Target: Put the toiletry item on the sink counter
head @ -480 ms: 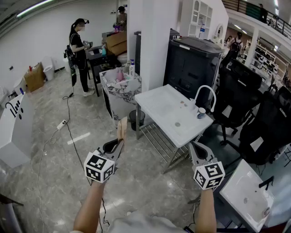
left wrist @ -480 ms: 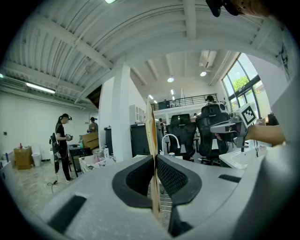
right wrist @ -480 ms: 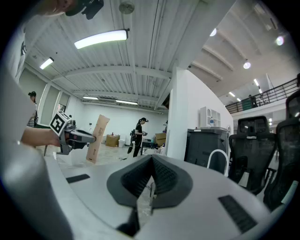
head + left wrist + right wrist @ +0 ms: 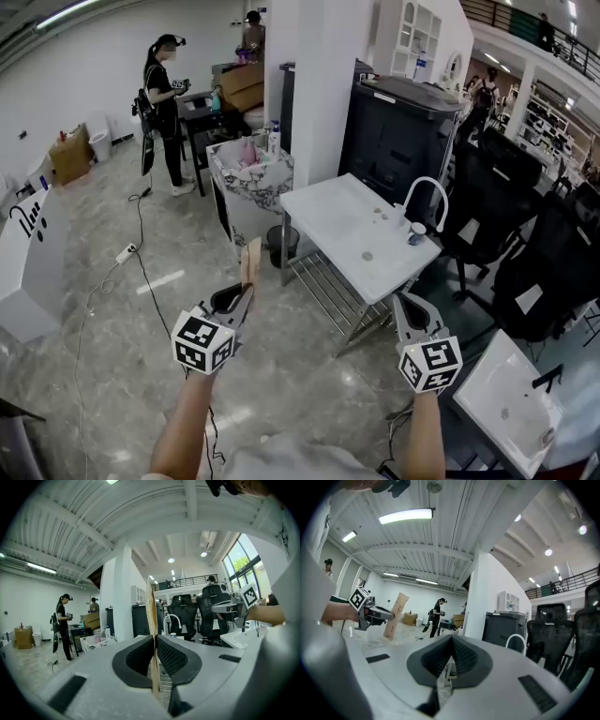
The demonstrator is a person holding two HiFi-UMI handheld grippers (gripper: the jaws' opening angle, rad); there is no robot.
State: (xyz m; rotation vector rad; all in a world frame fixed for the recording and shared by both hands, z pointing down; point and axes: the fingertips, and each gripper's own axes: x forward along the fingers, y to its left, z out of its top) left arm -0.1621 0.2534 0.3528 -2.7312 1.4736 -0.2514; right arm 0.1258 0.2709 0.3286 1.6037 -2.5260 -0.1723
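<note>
A: Two tongs are counted. The left gripper (image 4: 246,298) is clenched on one flat tan cardboard toiletry packet (image 4: 250,261). The right gripper (image 4: 404,302) is closed with nothing held.

B: Packet axis?

A: The long axis is held roughly upright, slightly tilted. The thin edge is seen in the left gripper view, the broad face in the right gripper view. The packet is held in the air over the grey marble floor (image 4: 281,375), apart from the white sink counter on metal legs (image 4: 323,211).

B: Anything else?

A: One curved white faucet (image 4: 427,187) is noted there. A second white sink (image 4: 506,403) is seen at lower right.
</note>
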